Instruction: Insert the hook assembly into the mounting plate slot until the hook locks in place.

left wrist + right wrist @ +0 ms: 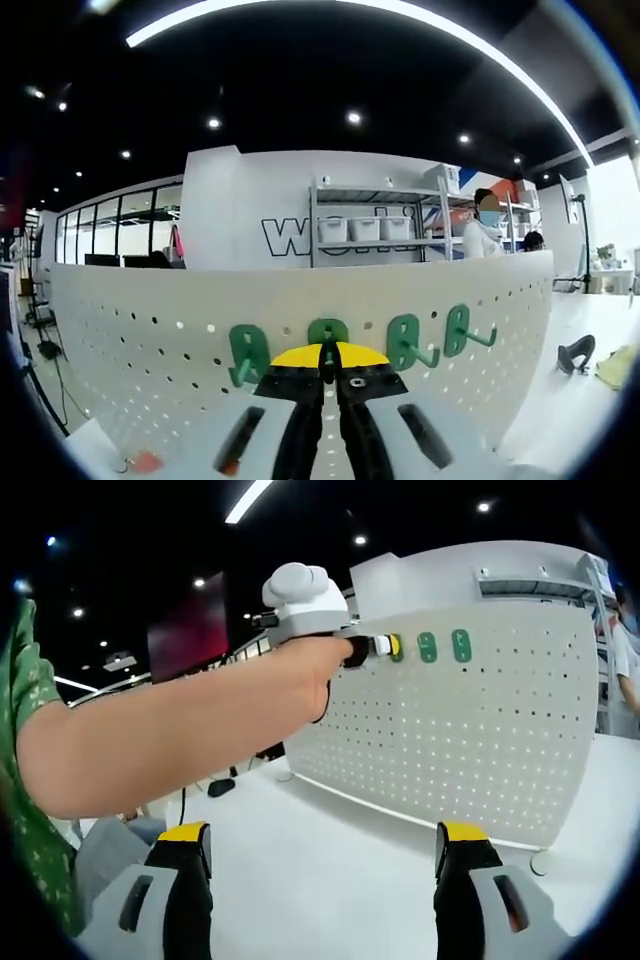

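Fingers (327,372) of the left gripper (328,362) pinched together on a green hook (327,332) at the white pegboard (150,320), apparently mid-insertion.

Left to right in the left gripper view, four green hooks line one row of the pegboard: one (247,353) beside the yellow-tipped fingers, the held one, then two (405,341) (461,329) with prongs jutting out, seemingly seated. Whether the held hook has locked cannot be told. In the right gripper view, a person's arm (170,730) reaches to the board, while the right gripper (325,855) hangs wide open and empty over the white worktop (330,860).
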{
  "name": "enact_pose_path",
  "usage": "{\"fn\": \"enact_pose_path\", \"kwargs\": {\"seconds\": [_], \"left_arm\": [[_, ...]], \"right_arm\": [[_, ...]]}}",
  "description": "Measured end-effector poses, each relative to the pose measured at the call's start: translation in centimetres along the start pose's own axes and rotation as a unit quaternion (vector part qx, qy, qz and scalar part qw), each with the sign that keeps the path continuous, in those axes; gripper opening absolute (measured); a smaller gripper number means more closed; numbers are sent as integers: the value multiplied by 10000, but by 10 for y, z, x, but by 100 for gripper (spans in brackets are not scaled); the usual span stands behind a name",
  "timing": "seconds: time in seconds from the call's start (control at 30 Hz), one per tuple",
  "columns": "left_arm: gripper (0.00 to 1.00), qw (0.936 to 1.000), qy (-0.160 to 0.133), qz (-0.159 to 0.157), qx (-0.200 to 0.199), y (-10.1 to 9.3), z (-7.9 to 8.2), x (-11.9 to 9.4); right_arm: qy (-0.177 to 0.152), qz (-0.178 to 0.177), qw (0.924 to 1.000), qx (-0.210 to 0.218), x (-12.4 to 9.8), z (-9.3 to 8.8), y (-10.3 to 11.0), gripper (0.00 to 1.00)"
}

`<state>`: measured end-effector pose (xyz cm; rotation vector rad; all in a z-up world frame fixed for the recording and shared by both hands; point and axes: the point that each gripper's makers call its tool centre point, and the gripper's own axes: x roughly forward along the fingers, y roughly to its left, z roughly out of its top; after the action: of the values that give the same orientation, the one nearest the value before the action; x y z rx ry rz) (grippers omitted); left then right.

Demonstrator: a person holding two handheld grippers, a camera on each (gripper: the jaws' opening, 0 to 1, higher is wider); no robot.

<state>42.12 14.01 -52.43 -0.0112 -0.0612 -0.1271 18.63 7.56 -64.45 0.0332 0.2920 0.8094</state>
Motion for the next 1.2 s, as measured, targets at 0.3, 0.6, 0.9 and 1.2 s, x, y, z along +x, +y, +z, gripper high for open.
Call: {"fn": "enact_pose_path", "kwargs": {"seconds": [0.3, 0.6, 0.9, 1.2], "left_arm": [[3, 10000, 6, 19, -63, -1, 0, -3], [8, 9998, 176, -39, -75, -2, -6, -4], [9, 9997, -53, -149, 190, -9, 3, -4], [9, 9996, -35, -169, 227, -8, 2, -6]], "right_arm": [[3, -6, 10000, 14, -1, -1, 0, 95], [4, -23, 10000, 10, -2, 0, 1, 95], [10, -52, 10000, 18, -3, -1, 1, 95], [7, -79, 10000, 0, -3, 1, 2, 94]]}}
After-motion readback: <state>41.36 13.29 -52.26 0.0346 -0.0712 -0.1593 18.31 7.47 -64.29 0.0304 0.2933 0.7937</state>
